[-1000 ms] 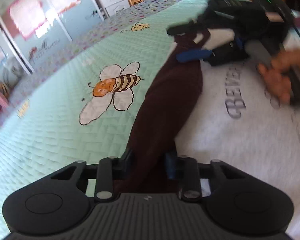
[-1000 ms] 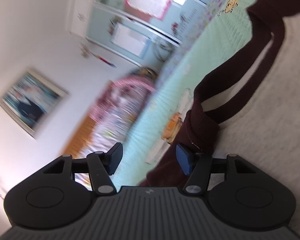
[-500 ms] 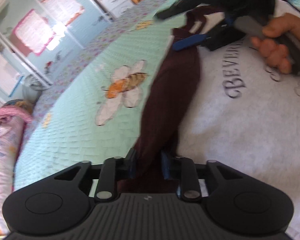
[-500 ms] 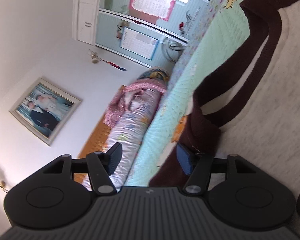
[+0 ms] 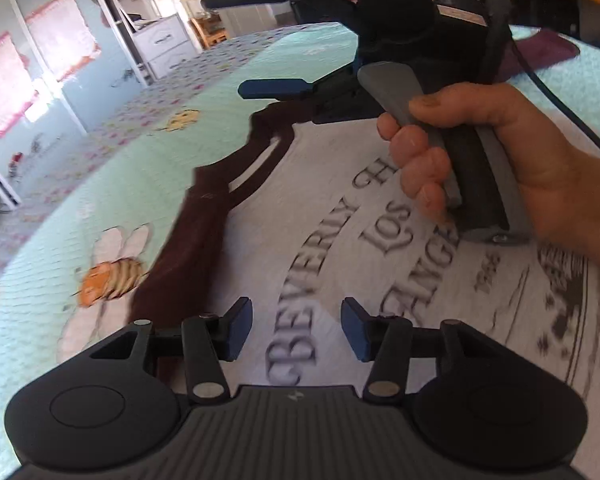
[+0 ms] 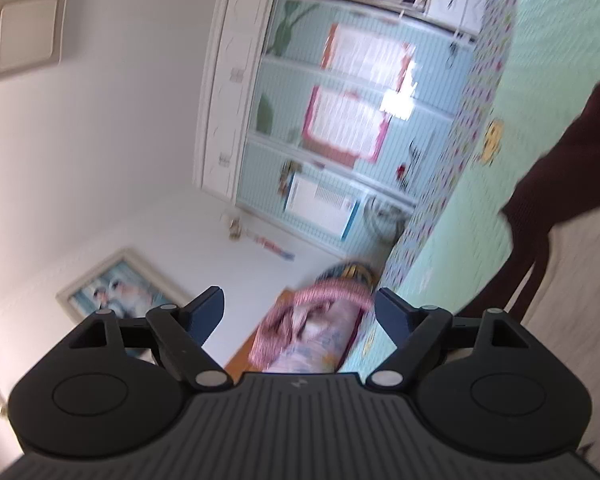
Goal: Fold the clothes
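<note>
Letting go is done: both the left gripper (image 5: pixel 296 328) and right gripper (image 6: pixel 298 312) have just been opening, nothing between them. The shirt (image 5: pixel 380 280) lies flat under the left jaws, its sleeve (image 5: pixel 188 248) left of them. Lift clear without snagging cloth.

Both grippers — left (image 5: pixel 296 328), right (image 6: pixel 298 312) — just opening, fingers empty.

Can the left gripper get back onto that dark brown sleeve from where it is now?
Probably yes. The left gripper is open, nothing between its jaws, and the dark brown sleeve lies flat just beside its left finger on the bedspread, uncovered.
</note>
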A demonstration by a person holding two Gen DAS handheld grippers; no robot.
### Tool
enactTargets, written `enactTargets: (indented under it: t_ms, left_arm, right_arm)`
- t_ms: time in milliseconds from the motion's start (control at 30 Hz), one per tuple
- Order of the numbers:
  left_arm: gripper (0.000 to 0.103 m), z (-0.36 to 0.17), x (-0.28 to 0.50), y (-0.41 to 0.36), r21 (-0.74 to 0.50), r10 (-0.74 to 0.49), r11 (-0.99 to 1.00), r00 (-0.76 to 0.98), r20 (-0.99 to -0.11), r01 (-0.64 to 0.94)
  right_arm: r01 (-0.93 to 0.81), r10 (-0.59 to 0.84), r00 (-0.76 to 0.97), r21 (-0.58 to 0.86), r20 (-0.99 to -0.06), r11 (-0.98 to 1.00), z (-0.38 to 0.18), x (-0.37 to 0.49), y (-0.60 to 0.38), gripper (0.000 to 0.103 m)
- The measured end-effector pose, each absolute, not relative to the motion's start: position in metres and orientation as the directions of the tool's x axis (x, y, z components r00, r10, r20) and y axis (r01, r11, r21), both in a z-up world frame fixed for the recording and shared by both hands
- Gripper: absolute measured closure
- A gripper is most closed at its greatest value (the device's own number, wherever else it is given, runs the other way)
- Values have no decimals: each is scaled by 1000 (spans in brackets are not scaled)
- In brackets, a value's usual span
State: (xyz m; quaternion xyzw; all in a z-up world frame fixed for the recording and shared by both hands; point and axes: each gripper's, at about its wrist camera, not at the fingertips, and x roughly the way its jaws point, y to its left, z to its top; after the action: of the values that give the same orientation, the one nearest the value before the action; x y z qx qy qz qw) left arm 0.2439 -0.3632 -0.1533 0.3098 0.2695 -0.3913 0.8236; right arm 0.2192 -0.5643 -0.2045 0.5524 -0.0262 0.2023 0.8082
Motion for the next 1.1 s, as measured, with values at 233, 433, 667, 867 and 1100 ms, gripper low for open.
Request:
enactTargets:
  t_ms: [233,433,667,867,1100]
  left_arm:
    - [58,-136,352,-325,314,-273,781,748,-605,539]
    - [48,-114,353,-286,-113,-536,778,560,-632,618]
    - [56,-172,386,-263,-422,-600,793,438,-670,440]
    - [51,-129,378,-203,-482,-567,820,560,-605,309]
    - [30,-157,333,-158,-469,-550,835,473,-688,289]
  right_arm:
    - [-276,259,943,928,211,249,-221,227,-570,18]
    - [-270,297,936,925,187,268,-220,235,-561,18]
    - [-248,333,931,926,147,285,-225,241,-556,18]
    - [-240,350,928,927,132,288,-226,245,-552,18]
    - [-232,360,925,928,118,291,-225,249,-549,18]
